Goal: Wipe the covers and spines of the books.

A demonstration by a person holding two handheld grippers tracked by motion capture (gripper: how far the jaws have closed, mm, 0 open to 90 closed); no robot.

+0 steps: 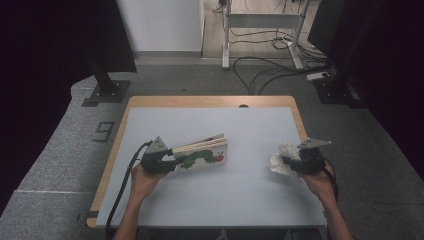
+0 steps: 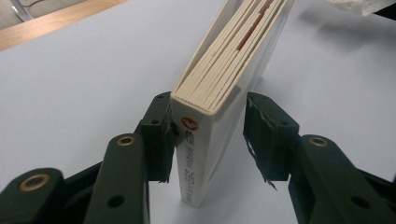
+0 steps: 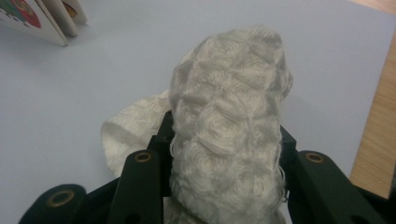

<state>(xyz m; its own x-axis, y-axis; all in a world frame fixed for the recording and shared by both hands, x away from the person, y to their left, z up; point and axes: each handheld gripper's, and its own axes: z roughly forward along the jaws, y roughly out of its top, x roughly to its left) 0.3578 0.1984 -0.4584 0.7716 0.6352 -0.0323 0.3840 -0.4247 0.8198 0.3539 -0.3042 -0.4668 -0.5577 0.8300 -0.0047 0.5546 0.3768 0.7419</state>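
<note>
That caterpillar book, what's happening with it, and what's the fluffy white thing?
A person is working at a table with a gripper in each hand. The left gripper holds the board book by its spine end, standing it on edge on the blue-grey table top with its pages fanned slightly apart. The right gripper is squeezed shut on a bunched white cloth, with part of the cloth trailing down to the table. The book and cloth are apart.
</note>
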